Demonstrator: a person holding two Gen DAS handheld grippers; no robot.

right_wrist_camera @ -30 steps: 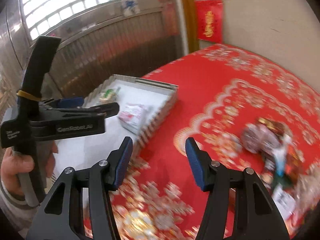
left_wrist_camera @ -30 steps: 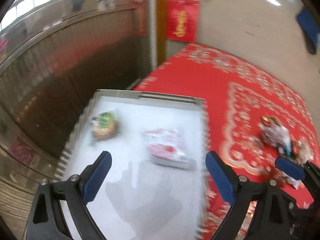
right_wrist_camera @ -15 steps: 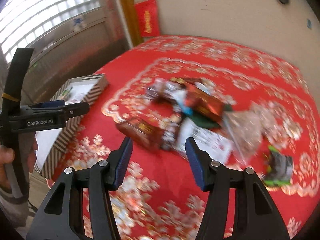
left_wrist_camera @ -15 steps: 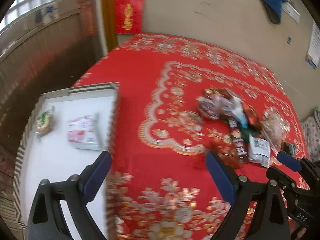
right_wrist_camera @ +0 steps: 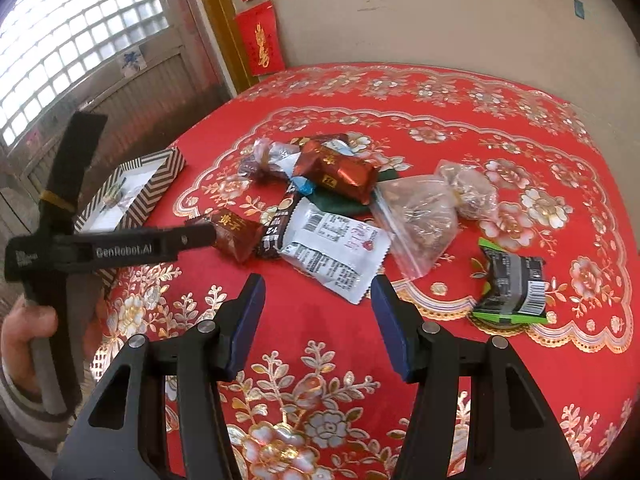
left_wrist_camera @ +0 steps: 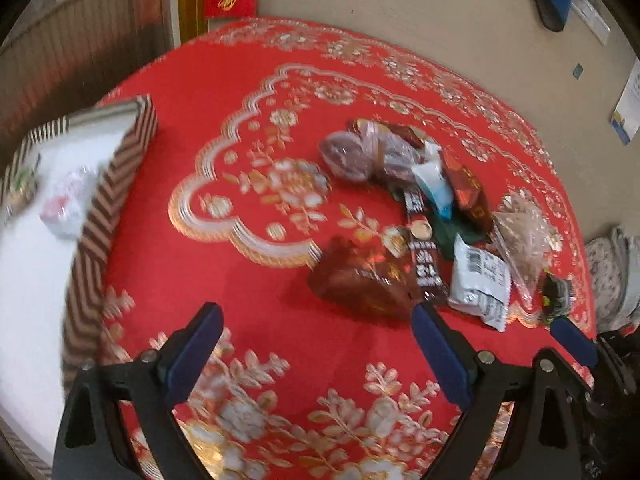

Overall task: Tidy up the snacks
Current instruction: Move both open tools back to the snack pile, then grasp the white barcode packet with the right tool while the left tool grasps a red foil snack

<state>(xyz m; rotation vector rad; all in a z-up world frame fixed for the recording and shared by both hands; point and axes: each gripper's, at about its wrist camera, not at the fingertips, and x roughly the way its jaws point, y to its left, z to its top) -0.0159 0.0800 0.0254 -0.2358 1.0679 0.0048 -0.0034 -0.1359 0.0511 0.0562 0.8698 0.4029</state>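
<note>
On the red embroidered tablecloth (right_wrist_camera: 320, 92), a heap of snacks lay well apart from the chevron-patterned box (right_wrist_camera: 150, 190). Both claws hovered wide open and empty: the left gripper (left_wrist_camera: 316, 344) before a brown wrapped candy (left_wrist_camera: 360, 280), the right gripper (right_wrist_camera: 318, 300) just short of a white barcode packet (right_wrist_camera: 334, 250). Inside the box sat a pink packet (left_wrist_camera: 66, 204).

A lived-in home room, by the look of it. A round table wears a red tablecloth (right_wrist_camera: 420, 92) with gold and silver flowers. Red paper decorations (right_wrist_camera: 260, 42) with gold characters hang on the beige wall beside a wooden door frame (right_wrist_camera: 218, 20), and a glass-block window (right_wrist_camera: 72, 28) lights the left side.
</note>
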